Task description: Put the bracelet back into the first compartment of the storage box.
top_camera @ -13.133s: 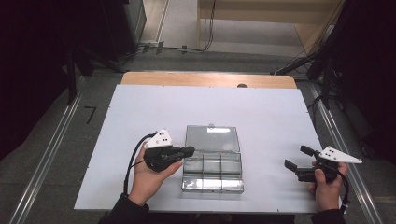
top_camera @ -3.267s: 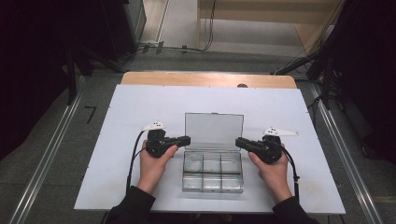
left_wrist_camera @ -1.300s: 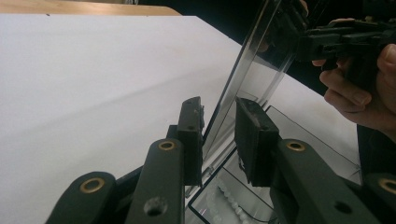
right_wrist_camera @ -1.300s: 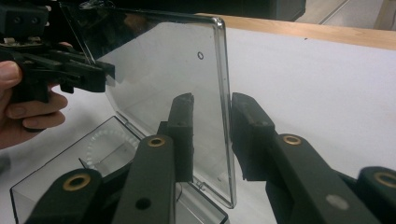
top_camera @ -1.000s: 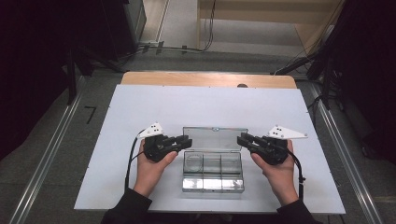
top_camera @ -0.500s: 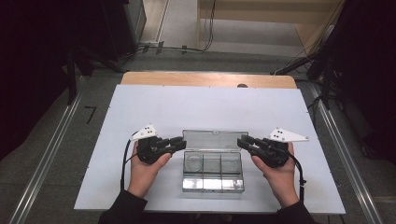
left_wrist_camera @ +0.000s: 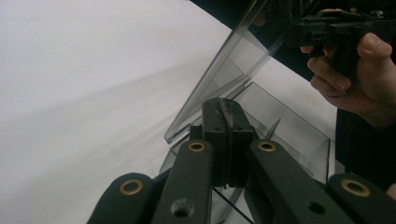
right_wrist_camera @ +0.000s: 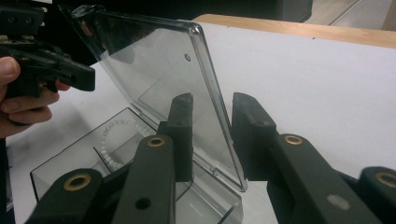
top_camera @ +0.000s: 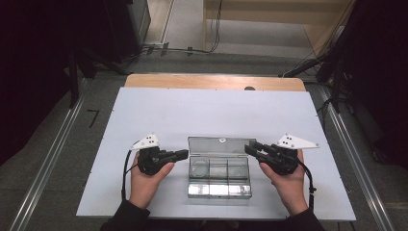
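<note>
A clear plastic compartment box (top_camera: 219,190) lies on the white table top, its lid (top_camera: 221,145) standing up at the far side. A ring of white beads (top_camera: 199,168) rests in its left compartment. My left gripper (top_camera: 184,153) sits just left of the box; its jaws have just been closing and are now shut with nothing between them, as the left gripper view shows (left_wrist_camera: 229,109). My right gripper (top_camera: 249,149) is at the lid's right edge. In the right gripper view its jaws (right_wrist_camera: 212,105) stand either side of the lid (right_wrist_camera: 154,70) without pressing it.
The white sheet (top_camera: 216,110) covers the table, with a wooden strip (top_camera: 216,82) along its far edge. Metal rails (top_camera: 48,159) run along both sides on the floor. A black cable (top_camera: 126,173) trails from the left gripper.
My left gripper has drawn slightly left off the lid's corner and its jaws have closed. The lid stays up and the right gripper has not moved.
</note>
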`<state>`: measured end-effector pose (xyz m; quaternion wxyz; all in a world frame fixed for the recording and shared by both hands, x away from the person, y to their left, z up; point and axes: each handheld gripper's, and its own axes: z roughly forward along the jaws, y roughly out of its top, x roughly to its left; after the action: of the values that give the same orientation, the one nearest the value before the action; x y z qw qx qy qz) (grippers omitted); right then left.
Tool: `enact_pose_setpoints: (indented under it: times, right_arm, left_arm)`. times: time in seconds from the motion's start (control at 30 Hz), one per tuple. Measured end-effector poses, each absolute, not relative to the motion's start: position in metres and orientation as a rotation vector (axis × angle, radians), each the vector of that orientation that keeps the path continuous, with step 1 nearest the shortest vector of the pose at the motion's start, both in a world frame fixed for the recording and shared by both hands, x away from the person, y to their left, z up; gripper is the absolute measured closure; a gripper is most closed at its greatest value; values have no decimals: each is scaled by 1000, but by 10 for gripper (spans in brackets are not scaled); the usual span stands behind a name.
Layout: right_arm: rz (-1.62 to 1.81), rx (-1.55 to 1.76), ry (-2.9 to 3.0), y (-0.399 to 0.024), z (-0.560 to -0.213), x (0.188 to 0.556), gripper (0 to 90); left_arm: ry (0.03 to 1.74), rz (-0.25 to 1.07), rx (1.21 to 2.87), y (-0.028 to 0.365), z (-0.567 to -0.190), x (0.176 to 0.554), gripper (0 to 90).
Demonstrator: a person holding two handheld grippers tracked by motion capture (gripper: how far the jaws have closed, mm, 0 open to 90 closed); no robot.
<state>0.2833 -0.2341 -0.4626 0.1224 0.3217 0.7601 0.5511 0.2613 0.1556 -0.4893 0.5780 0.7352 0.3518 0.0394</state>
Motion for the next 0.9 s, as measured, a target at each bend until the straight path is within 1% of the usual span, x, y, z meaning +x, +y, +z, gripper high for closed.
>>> enact_pose_setpoints:
  times: [0.17,0.7,0.9]
  right_arm:
    - [1603,938,2222,-234,-463,281,670]
    - [1566,928,2236,-238,-465,274,657]
    - [1563,902,2254,-239,-466,271,626]
  left_arm:
    - [799,70,1716,149,-490,261,900]
    - [775,56,1705,148,-490,261,900]
    - [775,55,1703,146,-490,261,900]
